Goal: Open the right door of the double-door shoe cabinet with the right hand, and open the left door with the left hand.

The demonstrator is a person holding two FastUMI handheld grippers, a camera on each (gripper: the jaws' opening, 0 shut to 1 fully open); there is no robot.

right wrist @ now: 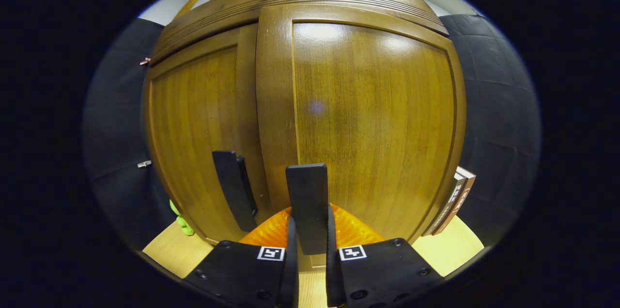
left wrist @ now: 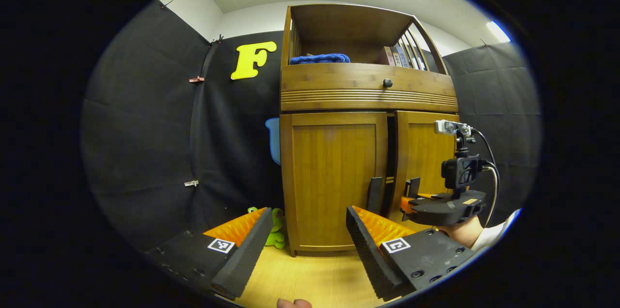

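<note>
Brown wooden shoe cabinet [left wrist: 368,153] stands close ahead on the floor, its right door's black flat handle [right wrist: 306,206] pinched in the right gripper [right wrist: 308,245], so pull straight back slowly while the left gripper [left wrist: 305,235] waits wide apart.

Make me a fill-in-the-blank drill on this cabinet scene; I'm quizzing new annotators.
1. The right tool is shut on the right door's ____.
2. The left tool hangs ____, gripping nothing.
3. The right door is ____, showing a dark gap beside the left door.
4. On the open shelf lies a ____ cloth.

Missing words: handle; open; ajar; blue
</note>
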